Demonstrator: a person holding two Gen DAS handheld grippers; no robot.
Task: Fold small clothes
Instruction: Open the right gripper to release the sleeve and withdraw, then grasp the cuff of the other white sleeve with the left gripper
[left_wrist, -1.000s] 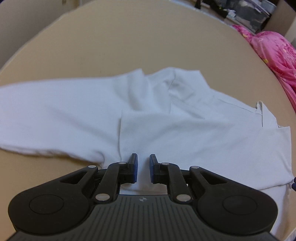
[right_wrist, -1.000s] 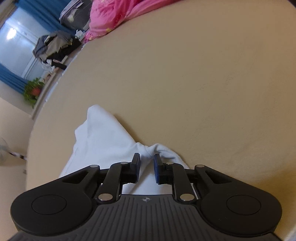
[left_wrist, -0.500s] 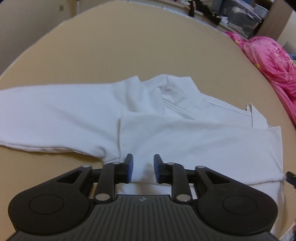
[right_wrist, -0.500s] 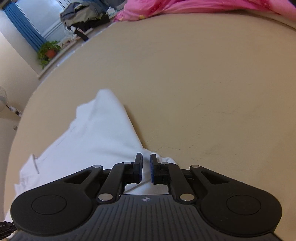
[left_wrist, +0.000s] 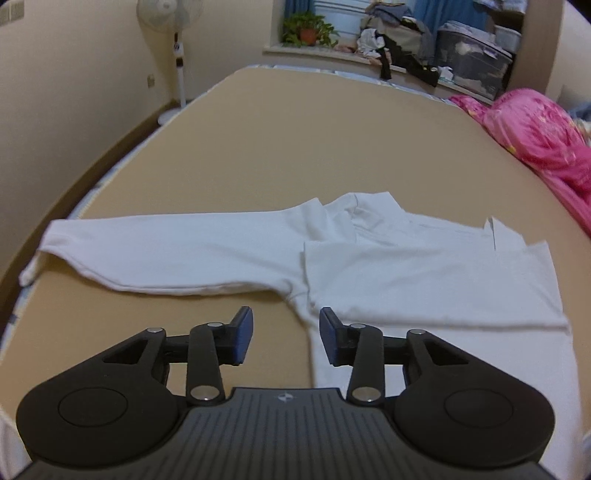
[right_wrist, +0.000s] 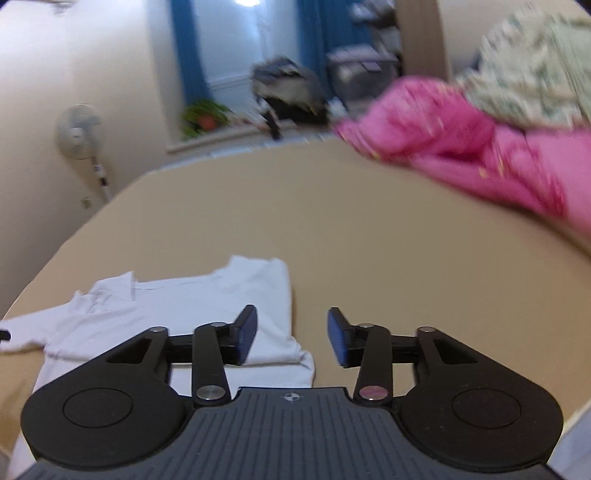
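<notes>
A white long-sleeved shirt (left_wrist: 406, 273) lies on the tan bed surface (left_wrist: 295, 147). Its right part is folded over the body, and its left sleeve (left_wrist: 166, 254) stretches out flat to the left. My left gripper (left_wrist: 282, 341) is open and empty, raised just in front of the shirt's near armpit. In the right wrist view the shirt (right_wrist: 207, 310) lies at lower left. My right gripper (right_wrist: 291, 341) is open and empty, above the shirt's right edge and the bare bed (right_wrist: 369, 229).
A pink quilt (left_wrist: 546, 147) is heaped at the bed's right side and also shows in the right wrist view (right_wrist: 480, 155). A standing fan (left_wrist: 173, 44), a potted plant (left_wrist: 306, 31) and piled clothes on the sill (left_wrist: 399, 37) lie beyond the bed.
Both grippers have opened and let go of the white shirt, then lifted and pulled back from it. The folded part now lies flat on the body.
</notes>
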